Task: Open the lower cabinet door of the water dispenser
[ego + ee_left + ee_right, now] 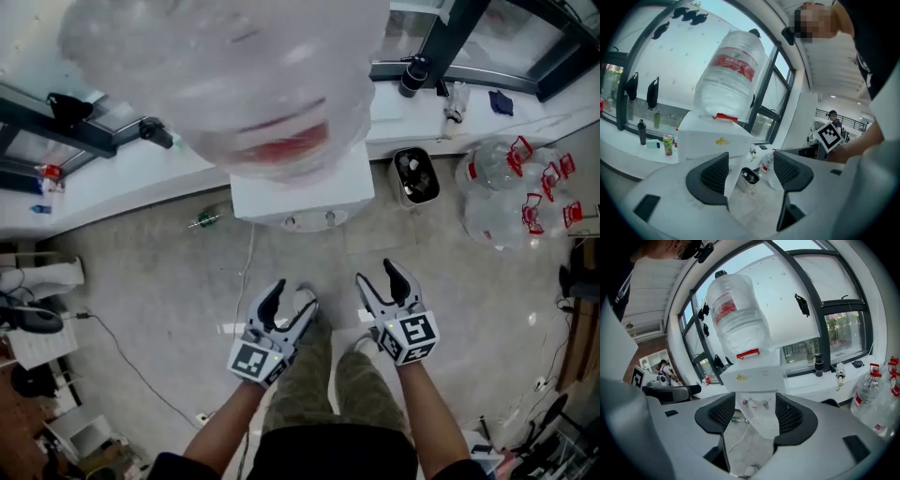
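**Entry: both grippers idle in front of dispenser, door not yet touched**

1. The water dispenser (pixel 302 195) stands on the floor against the window ledge, straight ahead of me. The inverted bottle (pixel 234 75) on top fills most of the head view. From that steep angle I see only the top and the tap shelf. The front face, and so the lower cabinet door, is out of sight.

2. The right gripper view looks at the dispenser front. The taps (pixel 754 404) sit between its 2 jaws, and the panel below narrows toward the floor. I cannot make out the door edge or a handle there.

3. The left gripper (pixel 289 300) is held low and clear of the dispenser. Its jaws are spread wide with nothing between them.

4. The right gripper (pixel 380 278) is in the same posture, jaws wide apart and empty, and well apart from the cabinet.

5. My judgement is that the wide jaws suit an approach. The door sits low, so I expect to need a crouch or a long downward reach.

6. A small bin (pixel 414 176) stands just right of the dispenser, which could crowd the door's swing.
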Demonstrator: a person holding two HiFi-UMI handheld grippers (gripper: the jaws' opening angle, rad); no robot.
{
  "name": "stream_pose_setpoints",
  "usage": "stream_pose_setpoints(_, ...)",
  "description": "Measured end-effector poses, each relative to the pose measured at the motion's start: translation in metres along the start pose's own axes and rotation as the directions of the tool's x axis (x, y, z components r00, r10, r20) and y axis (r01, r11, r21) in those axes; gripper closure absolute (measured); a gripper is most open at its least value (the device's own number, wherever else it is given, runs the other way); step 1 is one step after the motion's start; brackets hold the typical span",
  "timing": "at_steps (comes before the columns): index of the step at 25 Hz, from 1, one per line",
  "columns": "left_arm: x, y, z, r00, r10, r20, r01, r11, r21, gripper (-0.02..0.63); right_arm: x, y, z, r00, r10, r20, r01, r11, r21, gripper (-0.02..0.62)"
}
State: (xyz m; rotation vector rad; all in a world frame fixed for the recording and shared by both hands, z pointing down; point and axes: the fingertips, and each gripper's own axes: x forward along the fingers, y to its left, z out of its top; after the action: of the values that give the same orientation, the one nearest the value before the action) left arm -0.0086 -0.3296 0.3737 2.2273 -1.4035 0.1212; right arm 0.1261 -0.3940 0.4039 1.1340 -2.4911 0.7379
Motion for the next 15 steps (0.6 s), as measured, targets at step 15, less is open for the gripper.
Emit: stream_pose_setpoints(15, 0.06, -0.022, -0.13, 0.995, 0.031, 0.099, -0.03, 0.999, -0.015, 0.33, 0.028, -0.071, -0.113, 0.997, 0.023, 0.073, -0.022, 0.999, -0.026, 0.359)
